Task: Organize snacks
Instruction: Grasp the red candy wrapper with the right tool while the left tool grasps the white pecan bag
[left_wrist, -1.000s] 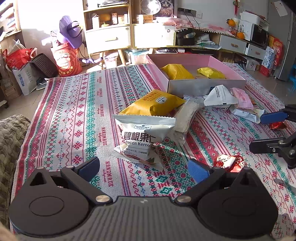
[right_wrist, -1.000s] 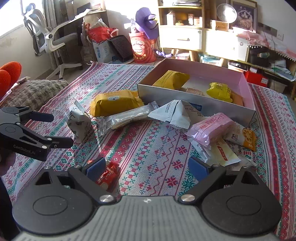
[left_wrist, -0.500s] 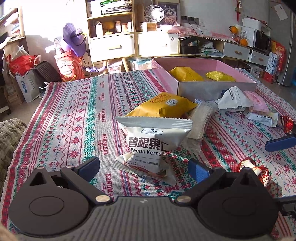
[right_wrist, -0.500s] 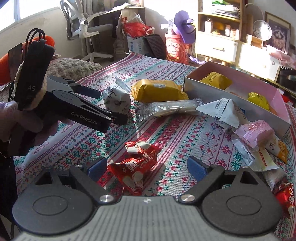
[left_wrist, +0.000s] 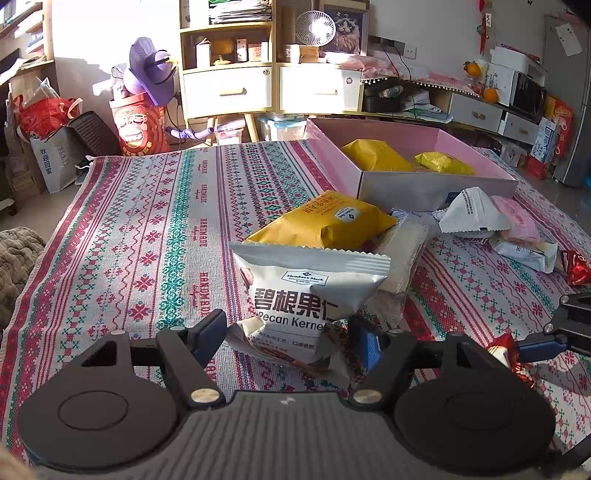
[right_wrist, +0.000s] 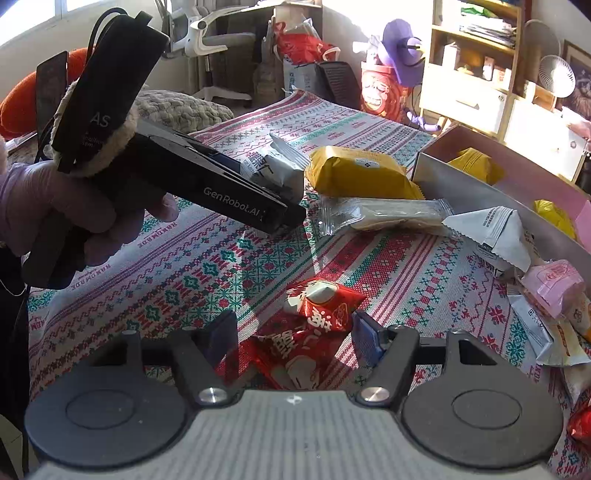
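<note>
Crinkly pecan kernel packet and red candy wrappers sit between closing, not-yet-clamped fingers of the left gripper and right gripper — slick film could squirt free.

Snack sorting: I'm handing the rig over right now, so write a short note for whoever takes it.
Left gripper: jaws closing round the pecan pack, not yet pressing.
Right gripper: jaws closing round the red packs, not yet pressing.
Done: two yellow packs lie in the pink box.
Left: the big yellow pack, clear bar, white pack and pink pack lie on the cloth beside the box.
</note>
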